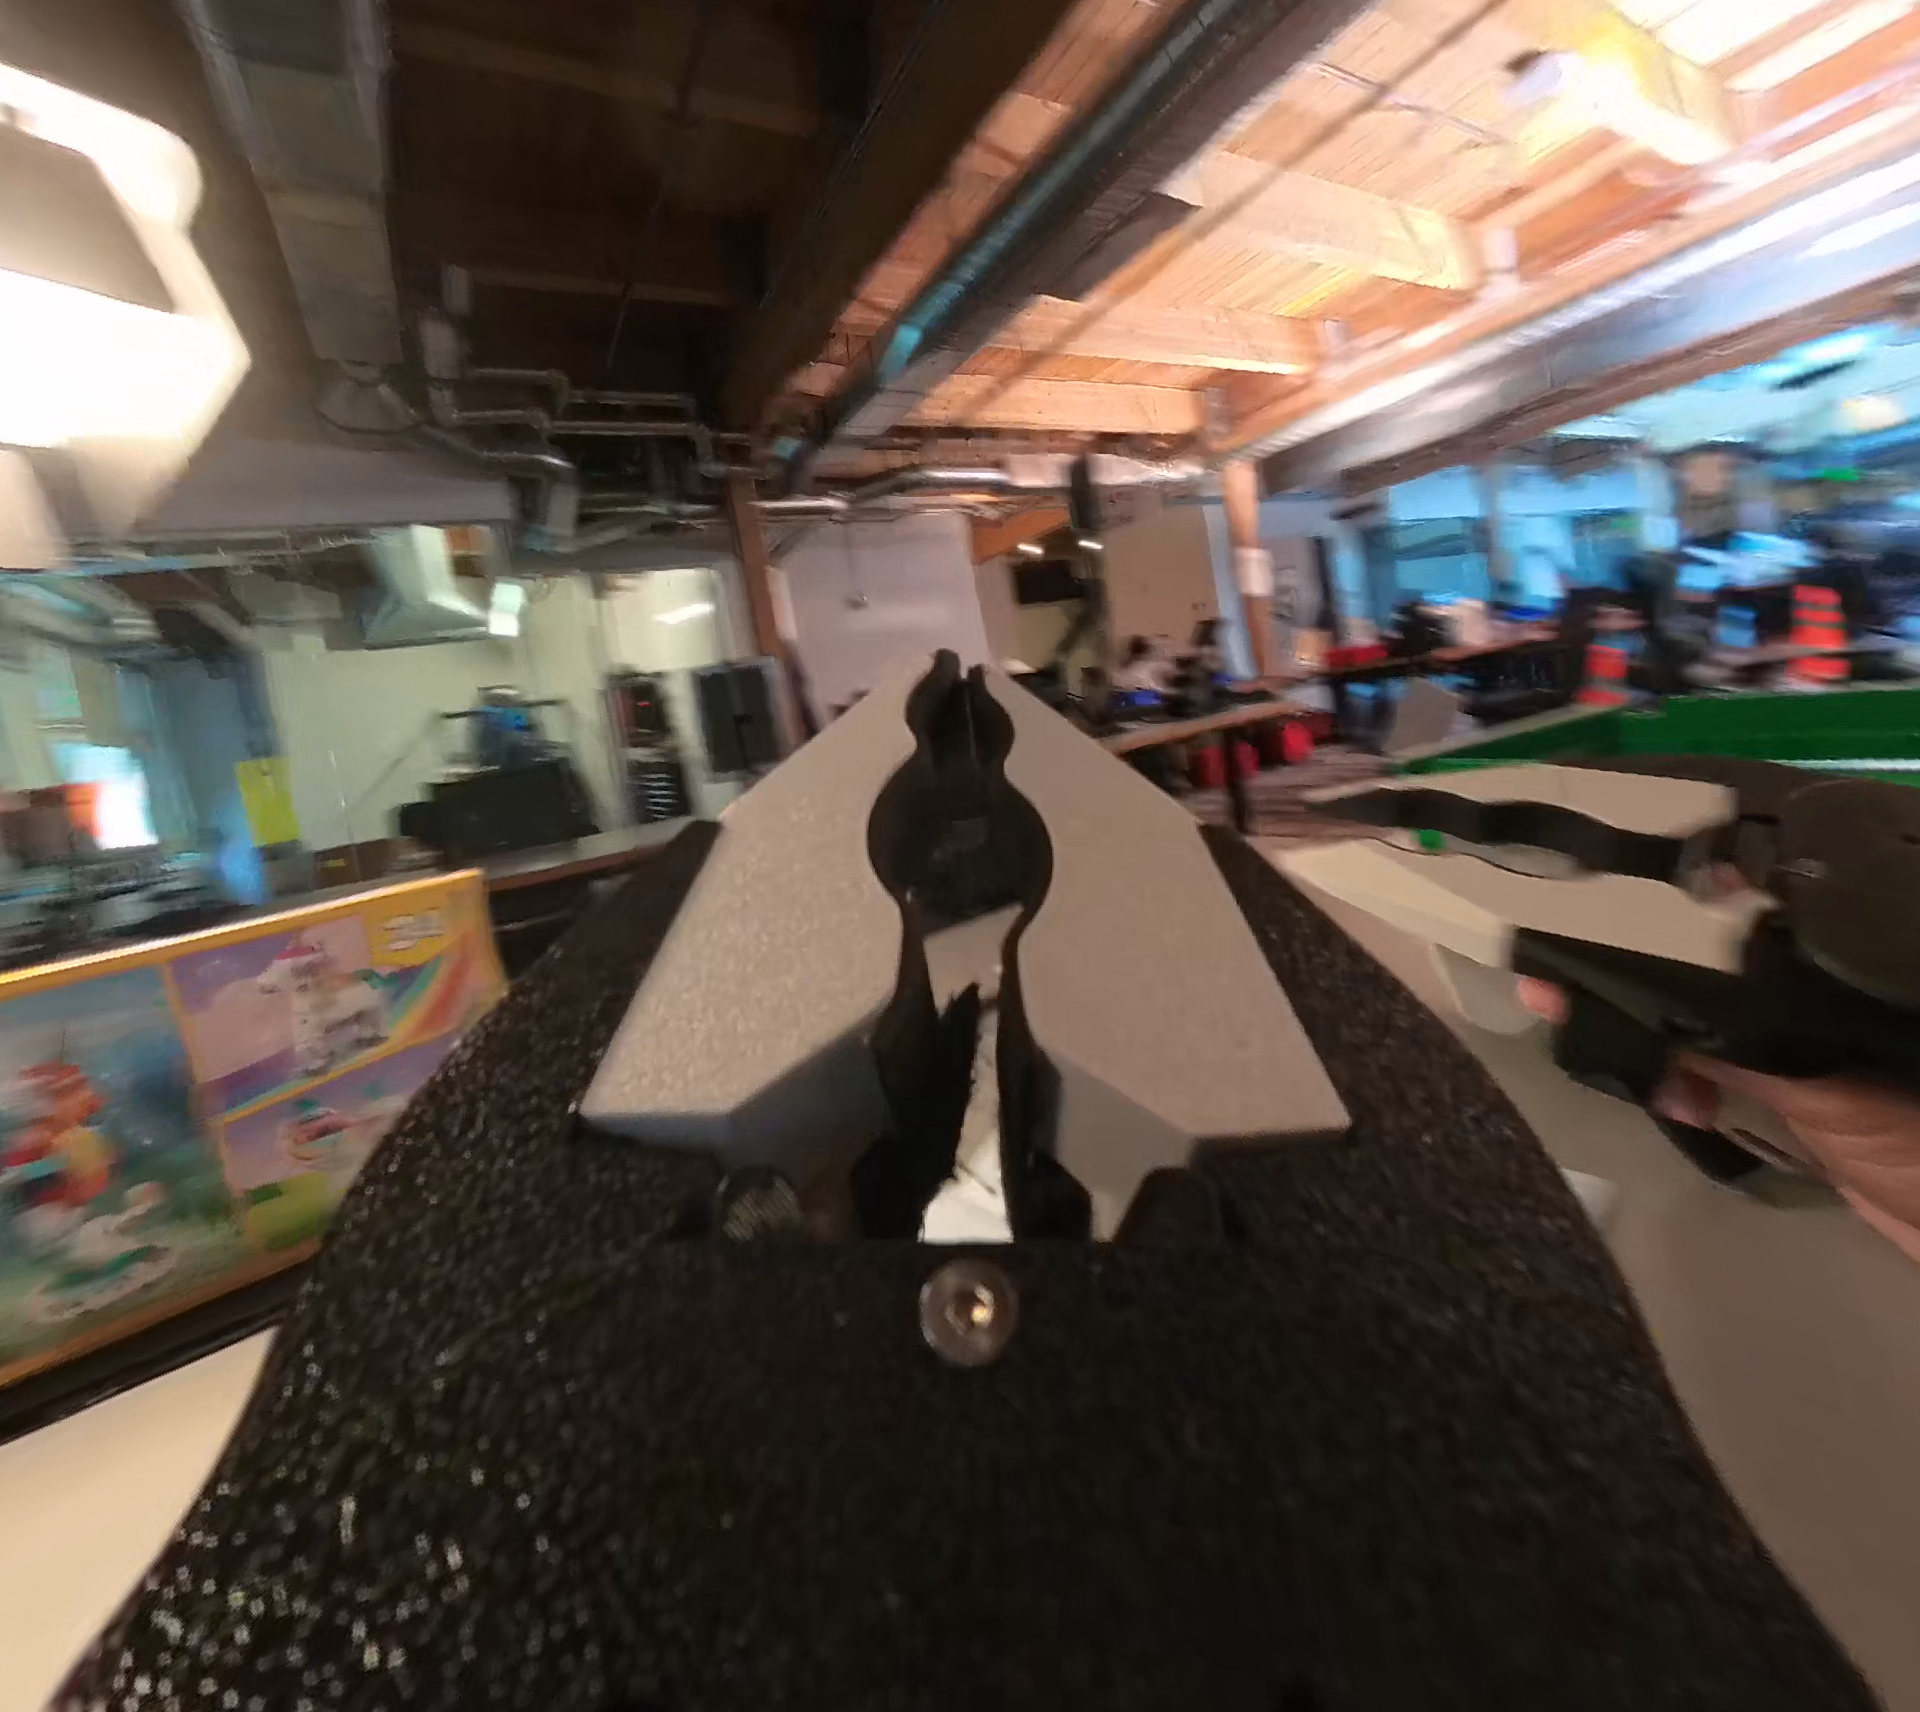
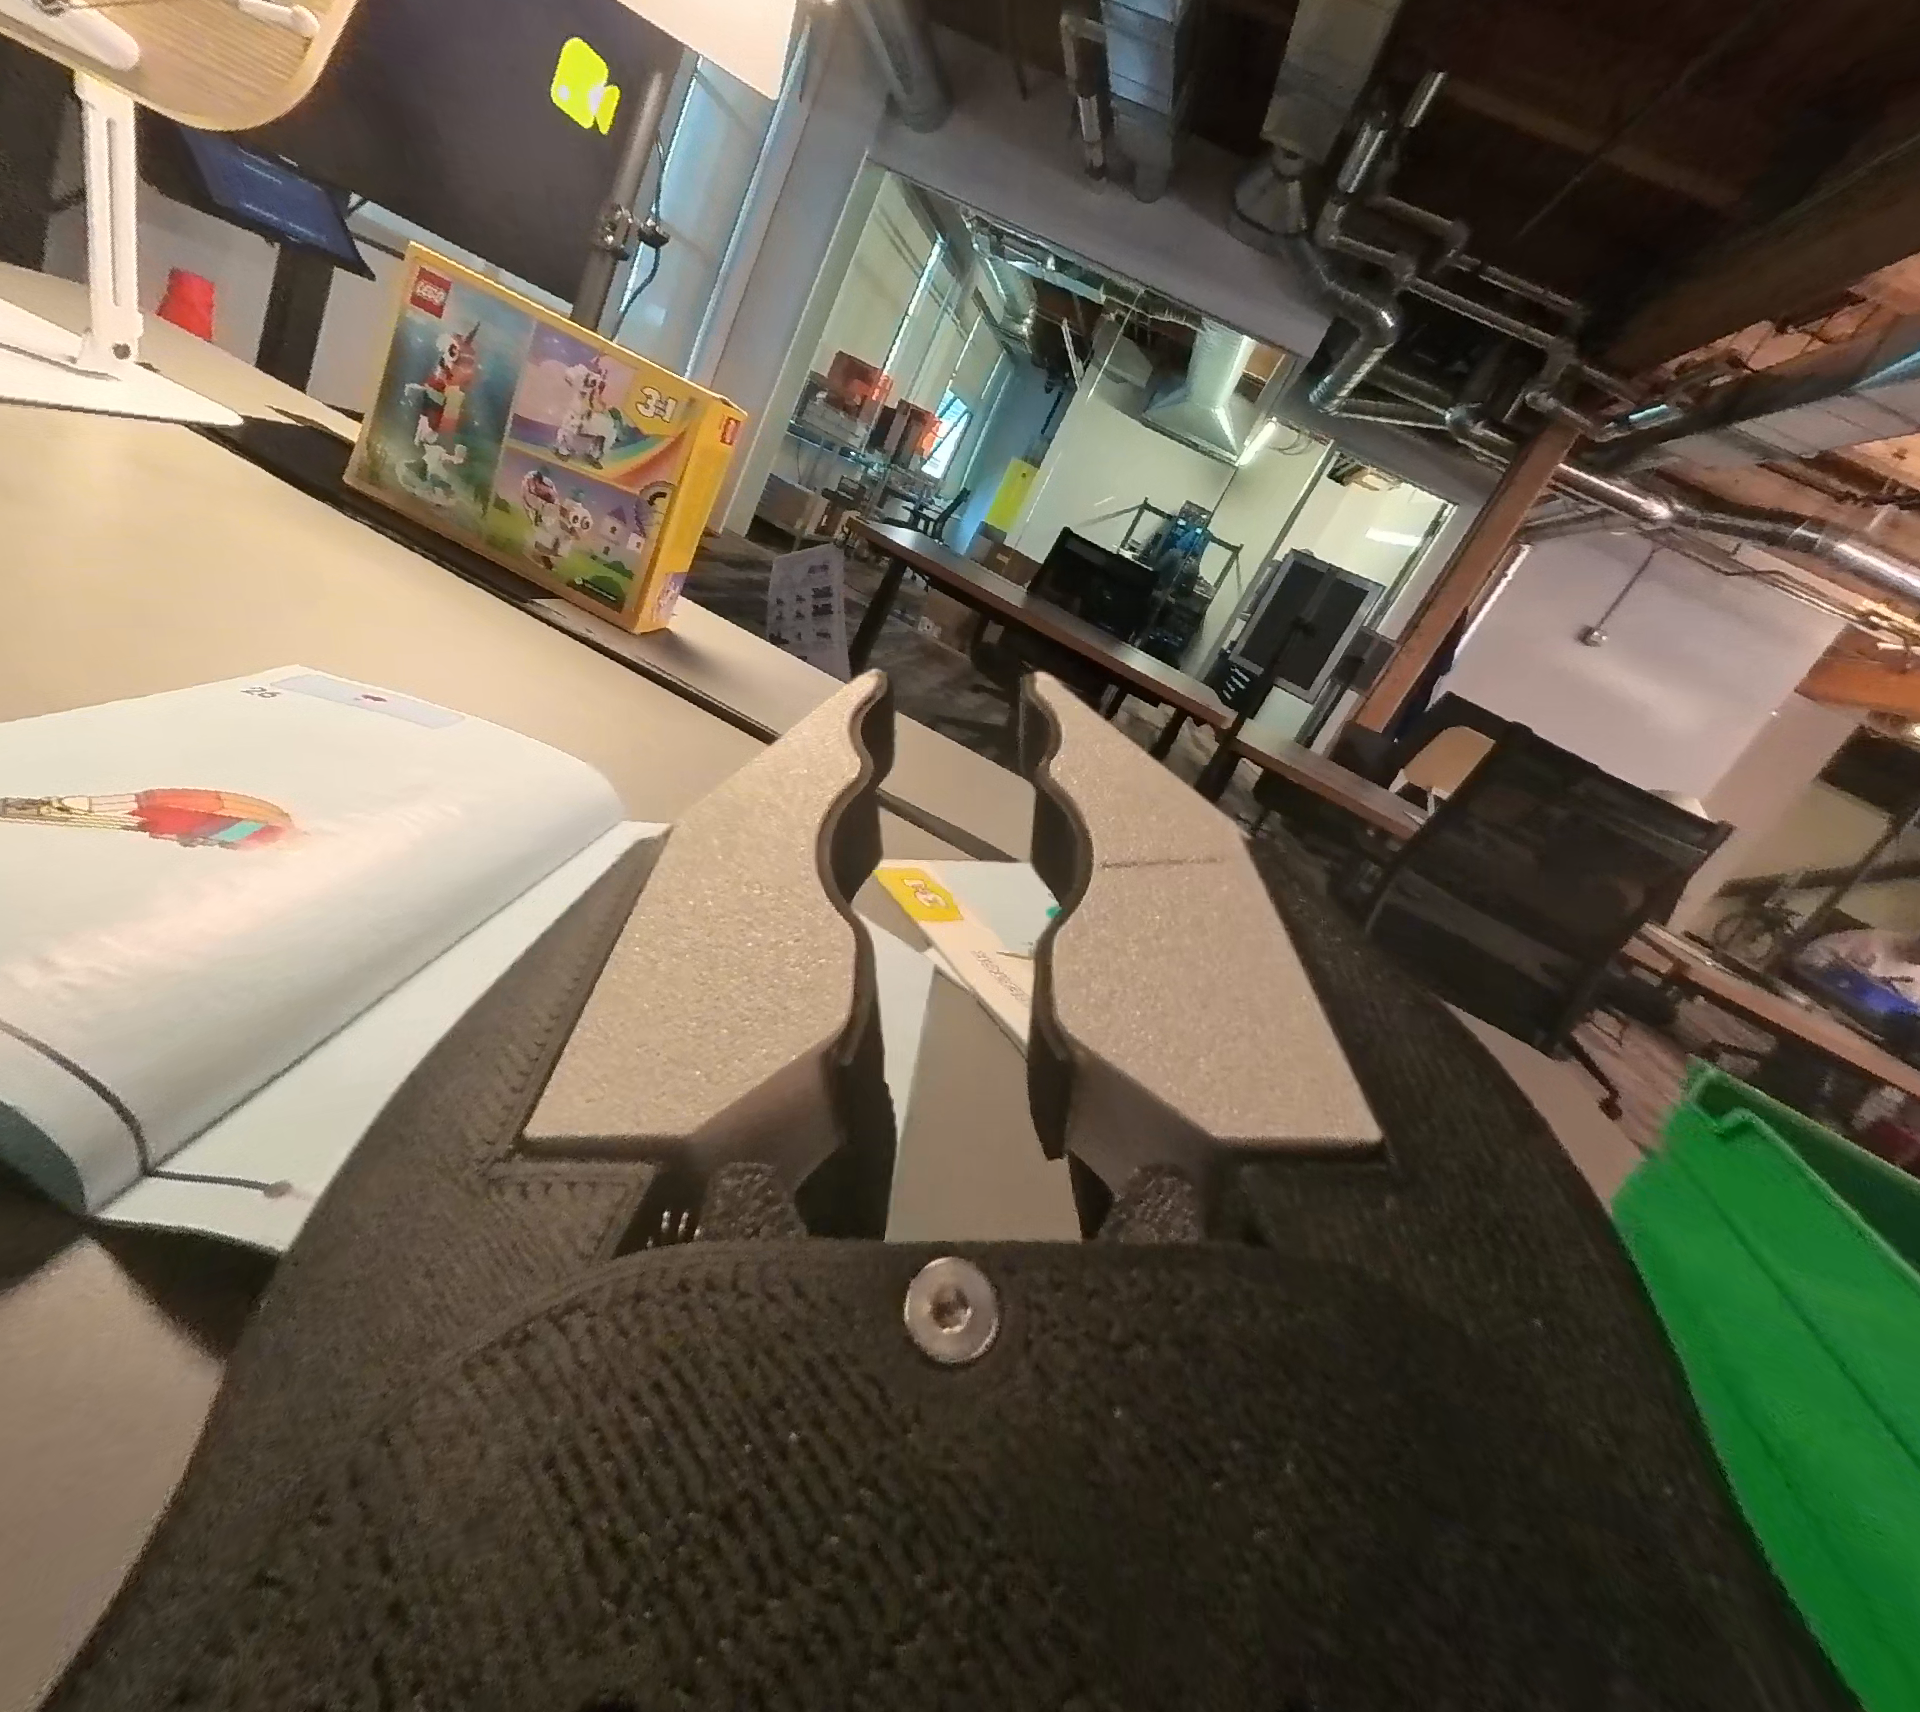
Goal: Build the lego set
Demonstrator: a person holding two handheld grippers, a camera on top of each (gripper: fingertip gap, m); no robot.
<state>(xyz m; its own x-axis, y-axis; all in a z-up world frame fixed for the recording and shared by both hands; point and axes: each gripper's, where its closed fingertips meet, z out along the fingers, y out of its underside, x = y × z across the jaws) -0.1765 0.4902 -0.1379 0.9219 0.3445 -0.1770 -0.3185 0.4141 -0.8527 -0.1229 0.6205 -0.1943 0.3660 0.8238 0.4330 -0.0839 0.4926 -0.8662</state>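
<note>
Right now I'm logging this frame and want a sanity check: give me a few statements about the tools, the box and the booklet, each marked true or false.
1. The left tool has its fingers closed together with nothing between them. True.
2. The right tool is clamped on a brick. False: its fingers stand apart and hold nothing.
3. The set's box stands upright on the table. True.
4. The instruction booklet is closed. False: it lies open on the table.
5. A green bin sits to the right of the right tool. True.
</note>
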